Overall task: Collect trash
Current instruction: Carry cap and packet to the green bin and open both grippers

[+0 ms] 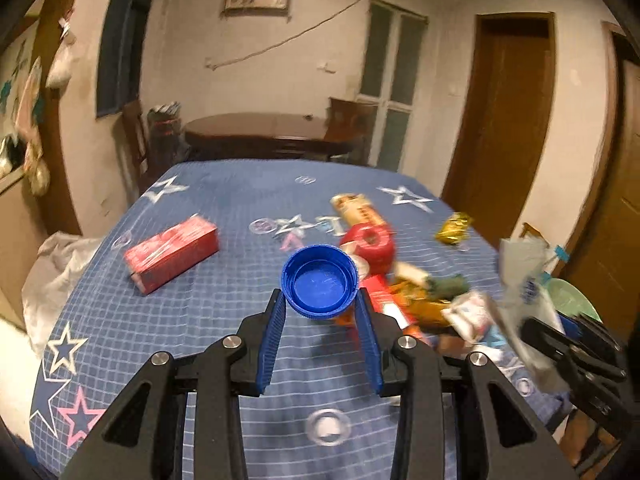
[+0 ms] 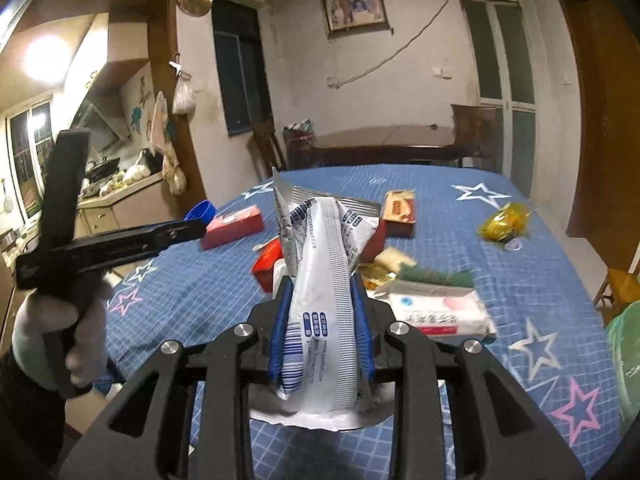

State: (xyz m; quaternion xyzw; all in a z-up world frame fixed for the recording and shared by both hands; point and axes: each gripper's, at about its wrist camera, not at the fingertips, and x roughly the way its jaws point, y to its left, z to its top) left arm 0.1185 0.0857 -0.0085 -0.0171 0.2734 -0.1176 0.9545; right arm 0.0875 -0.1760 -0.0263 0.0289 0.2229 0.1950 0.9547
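Note:
My left gripper (image 1: 320, 298) is shut on a blue bottle cap (image 1: 320, 280), held above the blue star-patterned tablecloth (image 1: 224, 196); the cap also shows in the right wrist view (image 2: 200, 210) at the tip of the left gripper (image 2: 194, 226). My right gripper (image 2: 322, 286) is shut on a white and silver wrapper (image 2: 324, 264), lifted off the table; it also shows in the left wrist view (image 1: 520, 276). On the table lie a red box (image 1: 172, 254), a red roll (image 1: 372, 246), a gold wrapper (image 2: 504, 220) and a tissue pack (image 2: 440, 314).
A pile of mixed wrappers and small boxes (image 1: 424, 300) lies mid-table. A green bag (image 2: 624, 344) hangs at the table's right edge. A white cloth (image 1: 56, 272) lies off the left edge. A dark wooden table (image 2: 392, 142) stands behind.

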